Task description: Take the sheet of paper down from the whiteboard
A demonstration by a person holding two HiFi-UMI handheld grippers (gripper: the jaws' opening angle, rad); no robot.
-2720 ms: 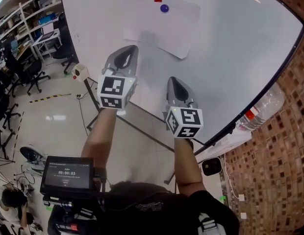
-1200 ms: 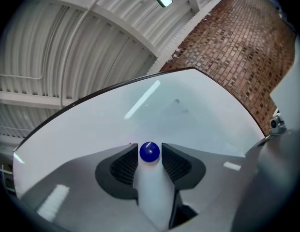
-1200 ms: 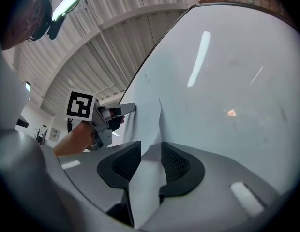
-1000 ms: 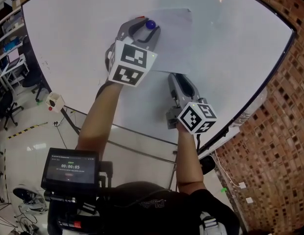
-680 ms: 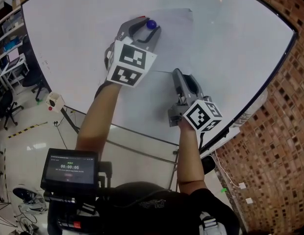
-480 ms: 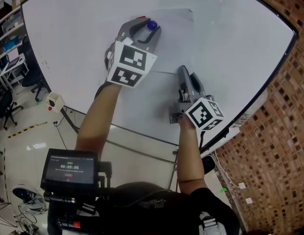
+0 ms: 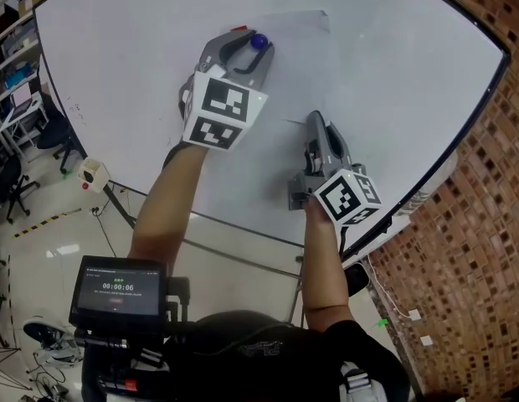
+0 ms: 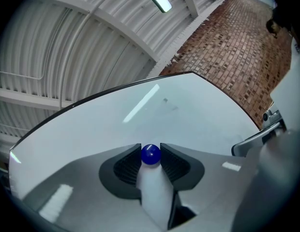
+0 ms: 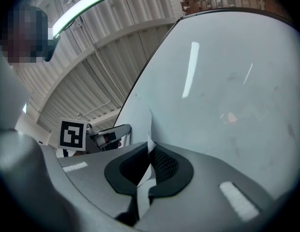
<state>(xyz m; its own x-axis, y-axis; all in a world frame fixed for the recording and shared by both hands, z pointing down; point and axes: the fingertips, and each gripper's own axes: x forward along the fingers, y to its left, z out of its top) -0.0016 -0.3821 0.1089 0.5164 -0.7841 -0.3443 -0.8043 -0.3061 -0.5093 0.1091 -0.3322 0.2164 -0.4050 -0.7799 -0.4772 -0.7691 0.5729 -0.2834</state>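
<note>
A white sheet of paper hangs on the whiteboard, pinned by a round blue magnet. My left gripper reaches up to the magnet. Its jaws are closing, and in the left gripper view the magnet sits between the pads, which touch its sides. The paper runs down beneath it. Lower right, my right gripper is shut on the sheet's bottom edge. In the right gripper view a fold of paper is pinched between the pads of the right gripper.
A small red magnet sits beside the left finger. The board's dark frame runs down the right, with a brick wall behind it. Office chairs and shelves stand far left. A small screen hangs at the person's chest.
The right gripper rose to the sheet's bottom edge, turned narrower and closed its jaws on the paper. The left gripper stayed around the blue magnet.
</note>
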